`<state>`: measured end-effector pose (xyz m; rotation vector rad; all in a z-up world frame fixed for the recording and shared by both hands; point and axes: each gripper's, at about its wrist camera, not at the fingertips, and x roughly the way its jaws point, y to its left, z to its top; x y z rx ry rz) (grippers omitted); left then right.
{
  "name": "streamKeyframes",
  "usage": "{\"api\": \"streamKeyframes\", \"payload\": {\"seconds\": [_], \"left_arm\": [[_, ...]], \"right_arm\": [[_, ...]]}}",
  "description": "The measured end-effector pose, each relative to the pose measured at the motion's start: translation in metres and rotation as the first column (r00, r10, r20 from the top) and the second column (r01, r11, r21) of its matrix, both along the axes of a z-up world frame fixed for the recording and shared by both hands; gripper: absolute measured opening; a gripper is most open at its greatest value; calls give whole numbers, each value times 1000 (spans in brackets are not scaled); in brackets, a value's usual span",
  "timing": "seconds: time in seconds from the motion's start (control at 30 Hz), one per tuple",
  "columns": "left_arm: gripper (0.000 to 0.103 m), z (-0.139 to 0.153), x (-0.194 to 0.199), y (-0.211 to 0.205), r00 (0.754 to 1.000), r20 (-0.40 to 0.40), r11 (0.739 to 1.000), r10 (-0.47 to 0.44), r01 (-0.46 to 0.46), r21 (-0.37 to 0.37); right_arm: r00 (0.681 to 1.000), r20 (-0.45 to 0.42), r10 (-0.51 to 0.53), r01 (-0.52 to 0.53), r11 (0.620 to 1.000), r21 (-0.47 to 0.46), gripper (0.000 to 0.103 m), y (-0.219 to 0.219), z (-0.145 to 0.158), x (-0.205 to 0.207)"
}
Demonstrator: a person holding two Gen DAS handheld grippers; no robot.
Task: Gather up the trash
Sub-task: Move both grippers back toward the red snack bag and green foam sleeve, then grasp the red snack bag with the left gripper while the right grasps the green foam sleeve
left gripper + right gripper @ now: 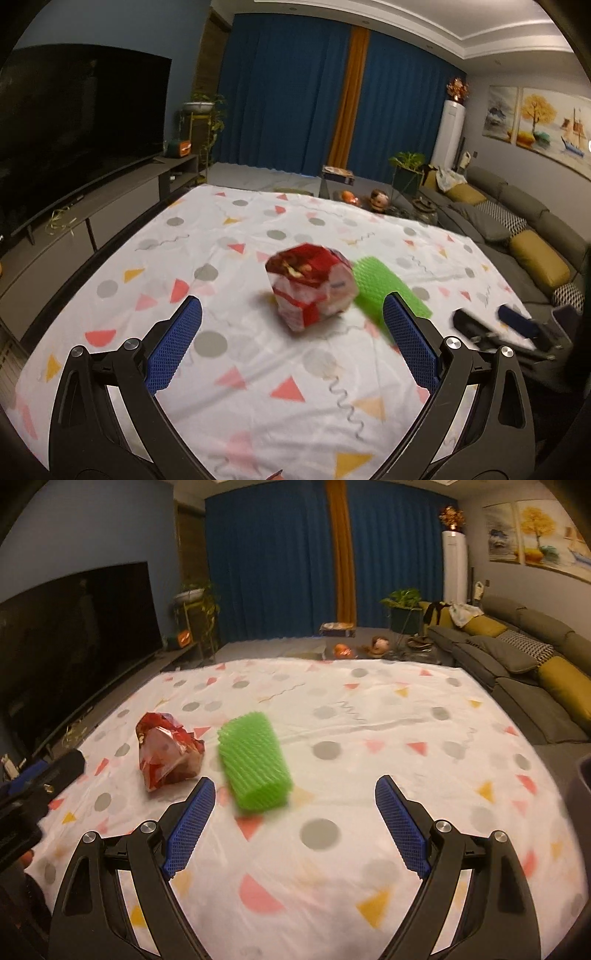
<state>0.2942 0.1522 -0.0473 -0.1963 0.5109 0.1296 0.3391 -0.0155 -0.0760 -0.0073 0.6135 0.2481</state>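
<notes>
A: The left gripper (292,314) has its two blue-padded fingers (177,343) spread wide with nothing between them, hanging above the patterned tablecloth (258,387). The right gripper (295,797) is the same: jaws wide apart, no thing clasped, over the cloth.

B: How many pieces of trash do you count?

A: Two. One crumpled red-and-white snack wrapper (310,288) and one green foam net sleeve (255,760). Both lie on the tablecloth near its middle, just beside each other; in the right wrist view there's a narrow strip of cloth between them.

B: And where are they against the grippers?

A: The wrapper sits ahead of the left gripper, about centred between its fingers but beyond the tips. The sleeve lies ahead of the right gripper, nearer its left finger (190,827), just past the tip. No contact with either.

B: Which way does the sleeve point?

A: It's a short tube lying on its side. In the right wrist view its long axis runs from the far left toward the near right, with one end facing the gripper. The wrapper is a bunched lump with no clear long axis; both views are a bit blurred.

B: Anything else?

A: One dark television (74,646) at the left, one grey sofa (517,657) at the right, blue curtains (277,561) behind.
</notes>
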Motion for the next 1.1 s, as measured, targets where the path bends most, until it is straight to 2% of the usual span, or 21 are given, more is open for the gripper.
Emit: {"api": "streamKeyframes", "payload": {"seconds": [0.13, 0.3, 0.37, 0.43, 0.5, 0.53, 0.6, 0.67, 0.83, 0.87, 1.0, 1.1], "left_arm": [[97, -2, 15, 7, 1000, -2, 1000, -17, 17, -25], [97, -9, 33, 11, 1000, -15, 999, -27, 26, -42], [97, -11, 41, 11, 999, -22, 999, -33, 32, -42], [97, -14, 48, 11, 999, -30, 998, -40, 39, -47], [97, -17, 55, 9, 998, -43, 997, -50, 48, -55], [97, -19, 59, 9, 997, -49, 997, -57, 54, -61], [97, -23, 67, 6, 996, -64, 996, -67, 63, -69], [97, -27, 75, 4, 994, -79, 995, -73, 68, -72], [96, -37, 94, 3, 988, -124, 992, -92, 79, -100], [94, -39, 98, 2, 986, -135, 990, -99, 84, -112], [72, -48, 109, 1, 975, -179, 984, -133, 109, -141], [60, -50, 108, -3, 971, -178, 980, -160, 134, -149]], "right_arm": [[999, -44, 21, -22, 999, -37, 85, 23, -13, 29], [991, -127, 32, -38, 998, -46, 74, 31, -29, 54], [989, -143, 25, -33, 998, -49, 73, 32, -31, 62], [986, -162, 28, -38, 997, -61, 65, 35, -36, 68], [980, -192, 48, -59, 997, -55, 49, 38, -41, 72], [978, -202, 59, -71, 996, -53, 45, 39, -42, 73], [977, -200, 81, -91, 995, -42, 27, 39, -42, 71], [980, -174, 93, -102, 994, -46, 16, 37, -39, 66], [990, -125, 65, -67, 998, -18, 14, 13, -29, 50], [991, -119, 61, -63, 998, -9, 14, 8, -26, 48], [995, -81, 53, -53, 999, 7, 14, -11, -13, 32], [997, -57, 49, -48, 999, 8, 14, -24, -5, 20]]}}
